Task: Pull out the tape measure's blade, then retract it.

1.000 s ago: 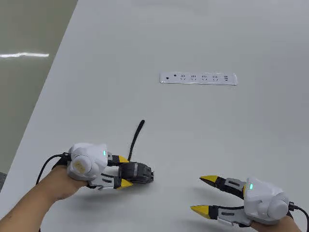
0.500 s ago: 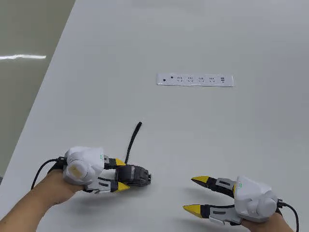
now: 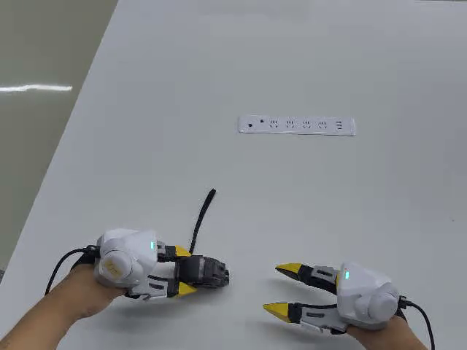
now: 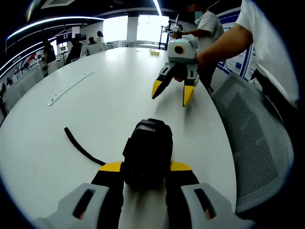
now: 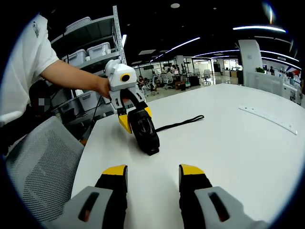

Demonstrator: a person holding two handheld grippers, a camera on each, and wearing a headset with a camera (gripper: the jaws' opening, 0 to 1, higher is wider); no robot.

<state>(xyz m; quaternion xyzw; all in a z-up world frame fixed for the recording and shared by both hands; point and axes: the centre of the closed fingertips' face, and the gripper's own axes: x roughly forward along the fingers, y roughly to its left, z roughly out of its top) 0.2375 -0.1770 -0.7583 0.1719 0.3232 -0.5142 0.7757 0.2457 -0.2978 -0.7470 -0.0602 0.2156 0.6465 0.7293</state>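
A long white table [image 3: 306, 65] ran through an open office, with a power strip [image 3: 296, 125] lying on it. Grey-green floor [image 3: 44, 44] lay alongside. A grey mesh chair [image 4: 259, 152] stood at the table's edge. Shelves [image 5: 88, 36] held bins [image 5: 97, 50], strip lights [image 5: 188, 44] crossed the dark ceiling [image 5: 200, 19], and windows [image 4: 136, 27] glowed far off.

On the table [image 3: 306, 211], front left: tape measure [image 3: 210, 270] clamped between the jaws of the left gripper [image 3: 188, 270], strap [image 3: 202, 215] trailing behind it. To its right, well apart: right gripper [image 3: 275, 289]. Far behind, right of centre: power strip [image 3: 296, 125].
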